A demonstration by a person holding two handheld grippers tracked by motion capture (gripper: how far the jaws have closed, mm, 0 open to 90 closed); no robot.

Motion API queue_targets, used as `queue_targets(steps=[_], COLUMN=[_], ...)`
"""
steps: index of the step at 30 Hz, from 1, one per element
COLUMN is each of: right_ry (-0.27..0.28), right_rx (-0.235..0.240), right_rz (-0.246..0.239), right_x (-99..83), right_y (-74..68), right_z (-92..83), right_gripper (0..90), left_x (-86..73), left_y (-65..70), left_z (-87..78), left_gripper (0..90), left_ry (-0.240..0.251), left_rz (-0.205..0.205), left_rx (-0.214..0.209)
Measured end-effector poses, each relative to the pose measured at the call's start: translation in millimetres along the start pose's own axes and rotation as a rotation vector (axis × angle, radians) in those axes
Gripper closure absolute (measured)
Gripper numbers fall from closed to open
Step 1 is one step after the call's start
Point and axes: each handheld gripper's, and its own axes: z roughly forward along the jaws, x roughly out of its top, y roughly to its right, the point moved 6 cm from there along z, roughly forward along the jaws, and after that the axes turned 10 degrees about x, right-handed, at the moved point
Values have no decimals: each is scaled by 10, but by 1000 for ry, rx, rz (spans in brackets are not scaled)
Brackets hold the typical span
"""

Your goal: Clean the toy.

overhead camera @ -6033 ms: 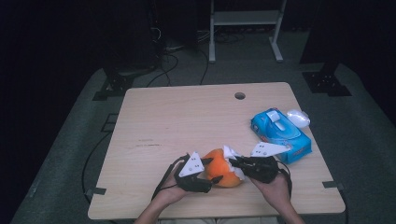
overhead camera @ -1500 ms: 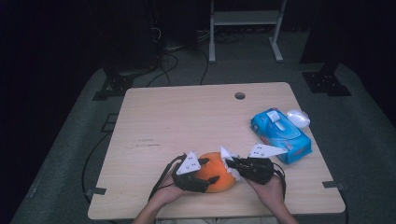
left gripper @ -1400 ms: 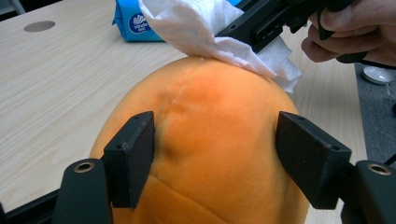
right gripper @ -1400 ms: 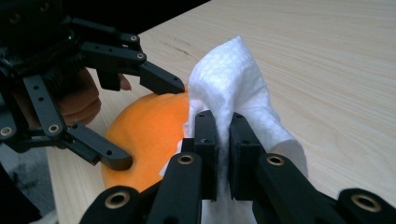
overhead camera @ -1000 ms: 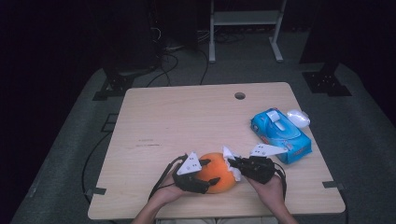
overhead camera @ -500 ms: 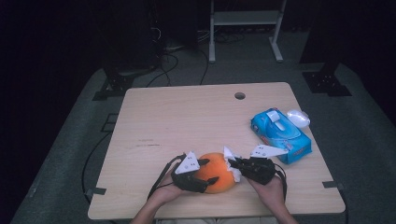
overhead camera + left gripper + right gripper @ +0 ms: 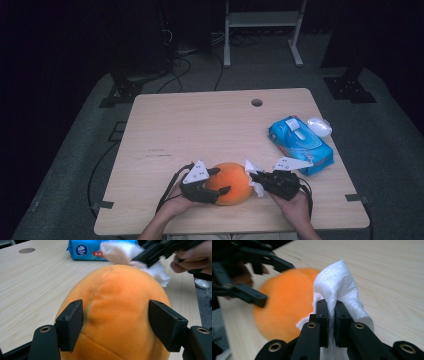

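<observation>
Pale wooden counter (image 7: 200,130) fills the middle of the high view, with a blue plastic tissue pack (image 7: 300,144) lying at its right. Near the lower edge, a round orange plush ball (image 7: 231,183) rests on the counter, clasped at its sides by the left gripper (image 7: 221,181), jaws spread around it and pressing its fabric. Just right of the ball, the right gripper (image 7: 254,178) has its jaws pressed together, pinching a crumpled white tissue (image 7: 254,181) that touches the ball's top right side.
</observation>
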Motion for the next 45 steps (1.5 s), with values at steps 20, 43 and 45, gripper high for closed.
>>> queue_targets(steps=[20, 43, 45], right_ry=[27, 25, 31], right_rx=[42, 37, 46], right_rz=[-55, -45, -23], right_x=[136, 108, 115], right_y=[-183, -65, -54], right_z=[68, 81, 68], right_gripper=[827, 831, 830], left_x=[24, 63, 16], left_y=[31, -19, -31], left_z=[33, -5, 35], left_gripper=[284, 126, 111], left_ry=[2, 21, 9], left_rz=[-9, -45, -75], left_rx=[9, -11, -29])
